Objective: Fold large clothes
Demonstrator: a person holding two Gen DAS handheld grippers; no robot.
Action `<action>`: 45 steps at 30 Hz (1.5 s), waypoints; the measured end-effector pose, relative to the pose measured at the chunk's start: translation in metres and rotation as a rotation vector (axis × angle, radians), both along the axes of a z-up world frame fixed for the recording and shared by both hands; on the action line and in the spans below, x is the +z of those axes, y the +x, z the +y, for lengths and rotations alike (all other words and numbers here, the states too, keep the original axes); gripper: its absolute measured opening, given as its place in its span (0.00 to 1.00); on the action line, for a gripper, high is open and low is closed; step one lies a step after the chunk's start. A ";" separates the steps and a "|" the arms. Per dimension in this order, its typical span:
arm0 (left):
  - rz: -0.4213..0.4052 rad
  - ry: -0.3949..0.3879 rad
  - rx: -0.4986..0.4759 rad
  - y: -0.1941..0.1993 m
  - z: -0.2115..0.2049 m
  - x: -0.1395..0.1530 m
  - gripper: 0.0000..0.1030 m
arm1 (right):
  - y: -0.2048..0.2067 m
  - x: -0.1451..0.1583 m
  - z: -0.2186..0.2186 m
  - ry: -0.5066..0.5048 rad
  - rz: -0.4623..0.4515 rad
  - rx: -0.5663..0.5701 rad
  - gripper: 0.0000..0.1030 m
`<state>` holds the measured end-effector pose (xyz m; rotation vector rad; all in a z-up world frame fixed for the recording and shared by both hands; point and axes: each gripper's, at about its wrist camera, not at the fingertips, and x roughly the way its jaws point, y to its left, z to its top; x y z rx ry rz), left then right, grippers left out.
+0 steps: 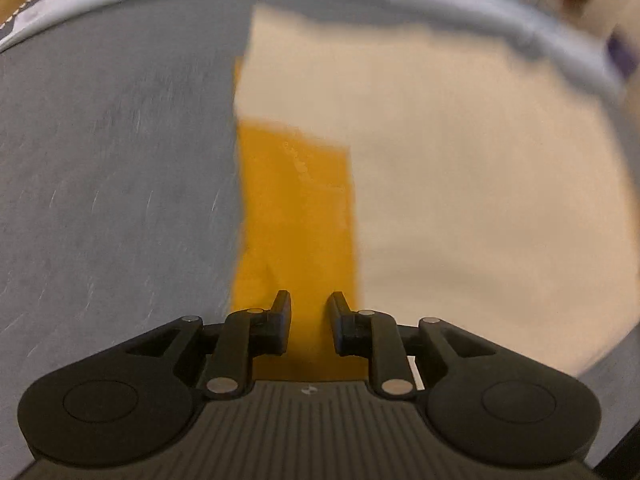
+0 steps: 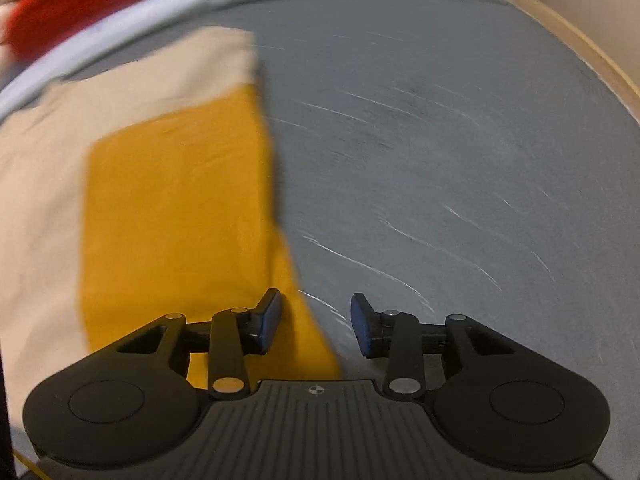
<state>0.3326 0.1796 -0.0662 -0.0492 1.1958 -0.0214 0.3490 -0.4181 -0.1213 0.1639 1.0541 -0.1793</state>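
A home bedroom, seemingly: a grey bedsheet (image 2: 440, 140) with pale blue bedding (image 1: 400, 8) at its edge.

**Both grippers parted, nothing pinched**

We've got our left gripper (image 1: 308, 320) tilted steeply down over the garment's (image 1: 296, 208) yellow panel, jaws a little apart, gripping nothing. Our right gripper (image 2: 316, 320) straddles that panel's edge, jaws wider, pads clear of cloth.

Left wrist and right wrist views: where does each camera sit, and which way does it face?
Left wrist: on the left gripper, looking steeply down at the mustard-and-cream garment on the grey surface; only open fingers show.
Right wrist: on the right gripper, facing down over the garment's edge; only open fingers show.
Shared: the same garment and grey surface.
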 end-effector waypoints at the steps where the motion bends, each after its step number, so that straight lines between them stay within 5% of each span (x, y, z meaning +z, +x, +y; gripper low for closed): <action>1: -0.011 0.021 0.015 -0.003 0.001 0.006 0.23 | -0.005 0.005 -0.005 0.012 0.000 -0.054 0.38; 6: -0.222 -0.093 0.170 -0.040 0.014 0.077 0.34 | -0.051 0.073 -0.030 0.239 -0.242 -0.258 0.38; 10: -0.334 -0.245 0.234 -0.081 0.018 0.113 0.35 | -0.091 0.100 -0.017 0.277 -0.416 -0.229 0.40; 12: -0.384 -0.295 0.242 -0.105 0.016 0.117 0.42 | -0.107 0.093 -0.006 0.299 -0.447 -0.198 0.48; 15: -0.398 -0.349 0.303 -0.131 0.013 0.090 0.48 | -0.112 0.058 0.000 0.364 -0.360 -0.243 0.50; 21: -0.157 -0.540 0.556 -0.120 0.032 0.007 0.48 | -0.098 0.002 -0.005 0.527 -0.116 -0.407 0.50; 27: -0.078 -0.591 0.679 -0.099 0.045 -0.028 0.69 | -0.081 -0.015 -0.014 0.583 -0.094 -0.489 0.50; 32: -0.107 -0.625 0.782 -0.094 0.053 -0.041 0.71 | -0.075 -0.019 -0.019 0.588 -0.135 -0.557 0.46; 34: -0.128 -0.620 0.787 -0.090 0.050 -0.041 0.63 | -0.070 -0.016 -0.022 0.571 -0.147 -0.582 0.24; 35: -0.138 -0.611 0.780 -0.085 0.049 -0.041 0.42 | -0.073 -0.019 -0.023 0.563 -0.154 -0.587 0.07; 36: -0.149 -0.605 0.768 -0.083 0.047 -0.041 0.25 | -0.074 -0.018 -0.024 0.557 -0.166 -0.590 0.06; 38: -0.178 -0.595 0.748 -0.080 0.044 -0.035 0.18 | -0.085 -0.010 -0.022 0.541 -0.197 -0.587 0.04; 45: -0.278 -0.606 0.646 -0.106 0.039 0.013 0.11 | -0.128 0.052 -0.015 0.463 -0.336 -0.512 0.02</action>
